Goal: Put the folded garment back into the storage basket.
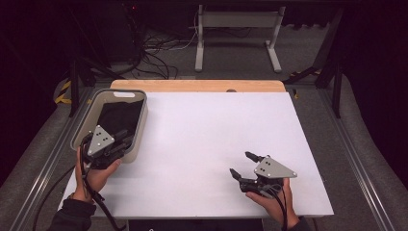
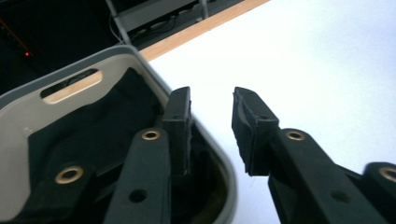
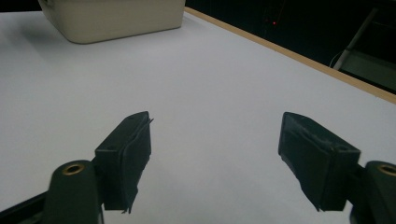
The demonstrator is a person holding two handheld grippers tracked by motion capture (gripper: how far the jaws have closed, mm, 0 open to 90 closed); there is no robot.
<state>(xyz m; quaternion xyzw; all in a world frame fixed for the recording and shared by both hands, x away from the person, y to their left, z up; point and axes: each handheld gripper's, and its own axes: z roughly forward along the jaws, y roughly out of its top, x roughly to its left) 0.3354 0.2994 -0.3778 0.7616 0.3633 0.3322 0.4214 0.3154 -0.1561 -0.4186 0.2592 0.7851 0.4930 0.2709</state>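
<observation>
A grey plastic bin (image 1: 140, 126) stands at the table's left side with a black cloth (image 1: 118, 115) lying inside it. My left gripper (image 1: 126, 137) is at the bin's near right corner. In the left gripper view the left gripper (image 2: 212, 100) is open and straddles the bin's rim (image 2: 154, 77), one jaw inside above the black cloth (image 2: 93, 135), the other outside over the white tabletop. Nothing is between its jaws but the rim. My right gripper (image 1: 242, 163) rests low at the table's front right, wide open and empty; the right gripper (image 3: 217, 123) faces bare tabletop with the bin (image 3: 116, 16) far off.
The white tabletop (image 1: 202, 130) has a wooden strip (image 1: 197, 85) along its far edge. Behind it stand a white table frame (image 1: 235, 29) and tangled cables (image 1: 154, 53) on the floor. Metal rails (image 1: 351, 144) run along both sides.
</observation>
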